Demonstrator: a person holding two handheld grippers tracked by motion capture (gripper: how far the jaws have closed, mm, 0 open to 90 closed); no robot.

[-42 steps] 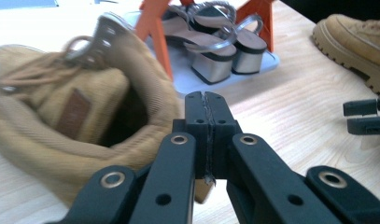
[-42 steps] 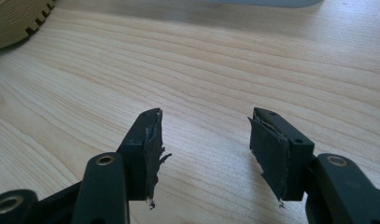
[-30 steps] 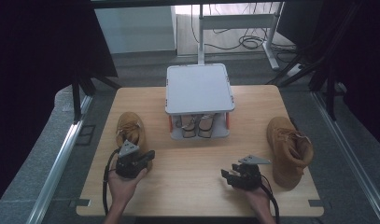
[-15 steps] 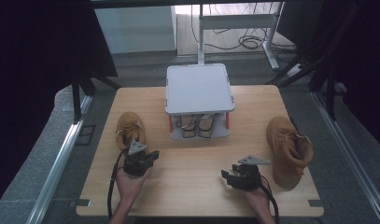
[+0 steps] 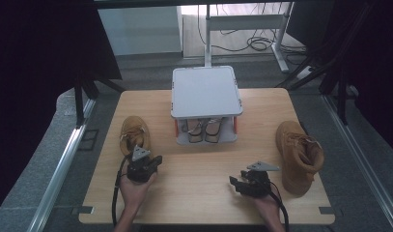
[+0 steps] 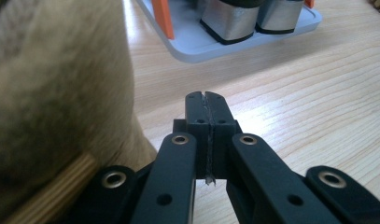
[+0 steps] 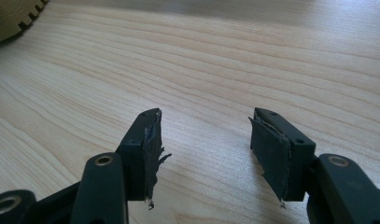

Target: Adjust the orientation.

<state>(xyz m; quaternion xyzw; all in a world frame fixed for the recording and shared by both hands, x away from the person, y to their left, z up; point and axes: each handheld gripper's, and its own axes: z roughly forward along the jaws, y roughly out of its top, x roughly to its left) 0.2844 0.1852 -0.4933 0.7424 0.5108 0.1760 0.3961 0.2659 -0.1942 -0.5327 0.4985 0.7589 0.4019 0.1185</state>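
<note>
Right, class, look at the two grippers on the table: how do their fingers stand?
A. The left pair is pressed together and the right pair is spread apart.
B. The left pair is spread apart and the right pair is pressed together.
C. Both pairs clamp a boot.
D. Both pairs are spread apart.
A: the left gripper has its fingers pressed together on nothing, while the right gripper shows bare table between its spread fingers.

Light wooden rectangular table [image 5: 203, 193] on grey floor [image 5: 49, 159], black curtains [image 5: 39, 48] at 9 and 3 o'clock. At 12 o'clock, a white metal desk frame [image 5: 247, 21] with loose black cables [image 5: 257, 44] under bright light. Silver metal rails [image 5: 56, 169] flank the table.
</note>
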